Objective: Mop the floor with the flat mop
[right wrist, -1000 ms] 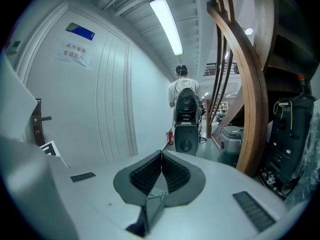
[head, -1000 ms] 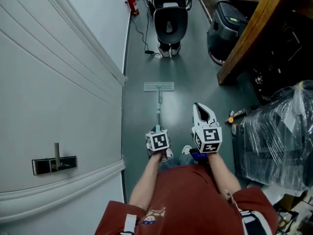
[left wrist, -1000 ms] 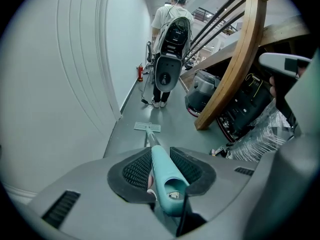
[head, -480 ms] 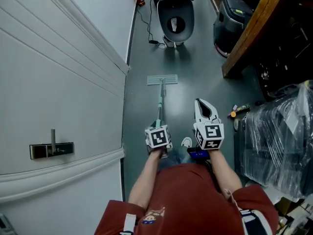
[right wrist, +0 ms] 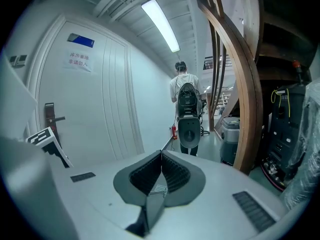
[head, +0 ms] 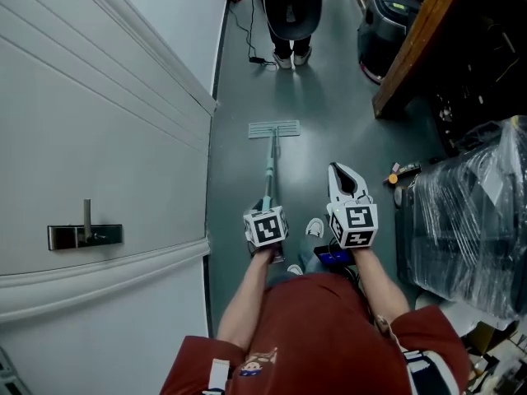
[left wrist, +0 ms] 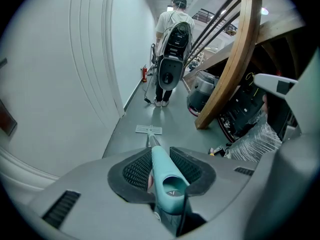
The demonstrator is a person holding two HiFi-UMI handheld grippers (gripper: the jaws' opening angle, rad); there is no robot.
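Head view: mop handle point(head: 270, 167) grip hidden under left tongs point(head: 265, 214); door sign point(right wrist: 80, 60) print unreadable.

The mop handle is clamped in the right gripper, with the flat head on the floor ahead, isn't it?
No. The left gripper clamps the mop handle, as the left gripper view shows; the right gripper is shut, empty. The flat head is on the floor ahead.

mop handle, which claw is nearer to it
Left. The left claw is clamped on the top end of the mop handle; the right claw is shut on nothing, off to the handle's right, not touching it.
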